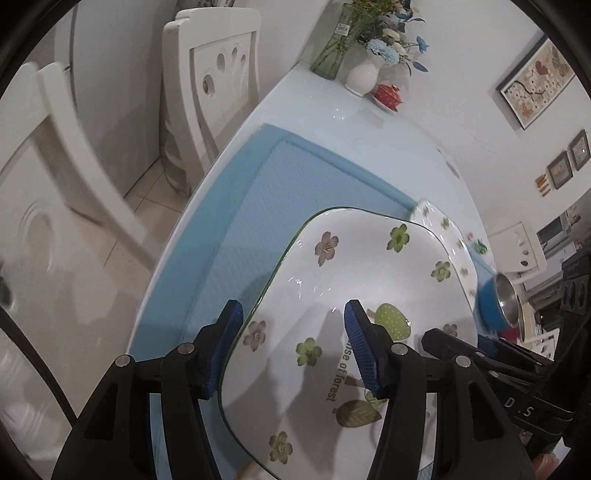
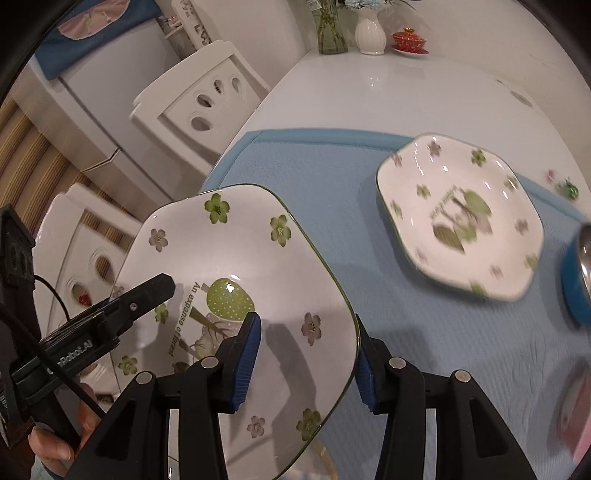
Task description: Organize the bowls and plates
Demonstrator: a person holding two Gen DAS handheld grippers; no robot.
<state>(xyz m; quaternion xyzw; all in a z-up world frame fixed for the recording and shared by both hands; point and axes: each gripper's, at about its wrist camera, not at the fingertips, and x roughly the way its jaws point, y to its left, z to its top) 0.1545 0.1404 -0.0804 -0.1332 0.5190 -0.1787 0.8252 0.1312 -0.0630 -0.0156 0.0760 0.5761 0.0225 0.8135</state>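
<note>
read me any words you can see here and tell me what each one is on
"An expanse of forest": held plate, beside its green tree picture.
"OneRobot.AI", roughly, first letters hidden by a cable: left gripper.
"D.S": right gripper.
Second plate: lettering too blurred to read.
Tag on glass vase: too small.

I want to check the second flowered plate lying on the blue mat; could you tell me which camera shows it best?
The right wrist view: the second plate lies whole on the blue mat, though blurred. The left wrist view shows only its far edge behind the held plate.
</note>
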